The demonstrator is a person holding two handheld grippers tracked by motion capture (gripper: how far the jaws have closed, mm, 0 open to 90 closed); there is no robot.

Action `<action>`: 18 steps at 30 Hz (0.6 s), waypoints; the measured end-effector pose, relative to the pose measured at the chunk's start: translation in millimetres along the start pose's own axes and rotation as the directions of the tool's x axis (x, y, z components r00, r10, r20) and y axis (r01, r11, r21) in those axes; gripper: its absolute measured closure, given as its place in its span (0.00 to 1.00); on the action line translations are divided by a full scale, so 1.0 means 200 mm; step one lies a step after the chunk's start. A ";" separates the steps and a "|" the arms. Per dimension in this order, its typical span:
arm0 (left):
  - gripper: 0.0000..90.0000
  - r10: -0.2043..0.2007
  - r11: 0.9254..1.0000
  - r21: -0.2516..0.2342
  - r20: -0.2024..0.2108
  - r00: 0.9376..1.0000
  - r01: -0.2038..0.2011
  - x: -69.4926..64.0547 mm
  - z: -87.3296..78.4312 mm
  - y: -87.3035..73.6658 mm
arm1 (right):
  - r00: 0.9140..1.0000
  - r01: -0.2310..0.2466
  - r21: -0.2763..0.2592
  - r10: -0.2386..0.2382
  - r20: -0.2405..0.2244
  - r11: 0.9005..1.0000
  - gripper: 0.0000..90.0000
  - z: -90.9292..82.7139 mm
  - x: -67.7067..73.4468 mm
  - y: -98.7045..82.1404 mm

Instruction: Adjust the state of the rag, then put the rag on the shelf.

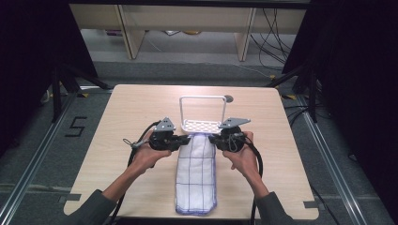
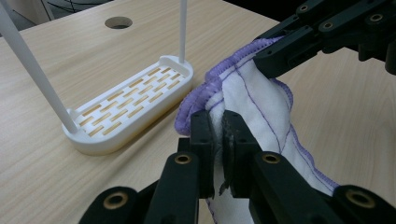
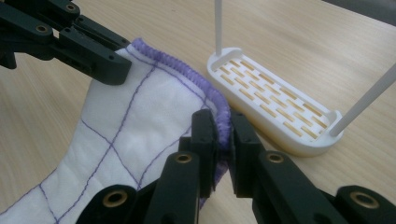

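Note:
A long white cloth [image 1: 197, 176] with purple grid lines and a purple hem lies folded along the table toward the front edge. Its far end is lifted off the wood. My left gripper [image 1: 184, 139] is shut on the left corner of that far edge, the cloth [image 2: 252, 100] pinched between its pads. On the right corner my right gripper [image 1: 212, 139] is shut, pads pressing the purple hem of the cloth [image 3: 140, 102]. Just beyond the lifted edge stands a white rack [image 1: 202, 124] with a slotted base [image 2: 130, 105] and a tall thin wire frame [image 3: 217, 25].
The light wooden table [image 1: 122, 108] has a round hole [image 1: 228, 99] behind the rack. Dark curtains flank both sides. Shelving legs and cables stand on the floor beyond the table's far edge.

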State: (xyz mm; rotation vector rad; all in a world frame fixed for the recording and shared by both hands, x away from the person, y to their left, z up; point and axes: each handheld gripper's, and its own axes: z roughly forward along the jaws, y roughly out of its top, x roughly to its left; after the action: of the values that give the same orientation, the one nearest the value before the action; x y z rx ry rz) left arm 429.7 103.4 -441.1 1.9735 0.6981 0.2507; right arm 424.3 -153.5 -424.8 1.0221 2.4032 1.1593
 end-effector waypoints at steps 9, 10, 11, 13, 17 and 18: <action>0.92 0.010 1.000 -0.019 0.001 1.000 -0.010 -0.01 -0.04 0.03 | 1.000 -0.008 -0.016 0.008 -0.006 1.000 0.92 -0.01 0.01 0.02; 0.92 0.010 1.000 -0.015 0.002 1.000 -0.010 -0.01 -0.05 0.03 | 1.000 -0.017 -0.017 0.017 -0.012 1.000 0.92 -0.02 0.02 0.02; 0.93 0.011 1.000 -0.030 0.004 1.000 -0.011 -0.01 -0.05 0.04 | 1.000 -0.005 -0.026 0.005 -0.007 1.000 0.92 -0.02 0.02 0.03; 0.93 0.002 0.999 -0.045 0.012 1.000 -0.001 -0.01 -0.07 0.06 | 1.000 0.005 -0.037 -0.005 -0.008 0.999 0.92 -0.04 0.03 0.04; 0.93 0.023 0.998 -0.065 0.011 1.000 -0.022 -0.04 -0.11 0.09 | 1.000 0.022 -0.084 -0.023 -0.010 0.996 0.92 -0.11 0.06 0.09; 0.93 0.020 0.997 -0.070 0.012 1.000 -0.020 -0.04 -0.12 0.09 | 1.000 0.026 -0.095 -0.027 -0.008 0.995 0.92 -0.13 0.07 0.10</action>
State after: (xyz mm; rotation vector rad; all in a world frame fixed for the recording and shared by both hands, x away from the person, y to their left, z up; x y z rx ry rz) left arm 418.6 110.2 -411.9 1.9144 0.6535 0.2716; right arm 410.4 -149.2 -392.4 0.9542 2.3370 1.2581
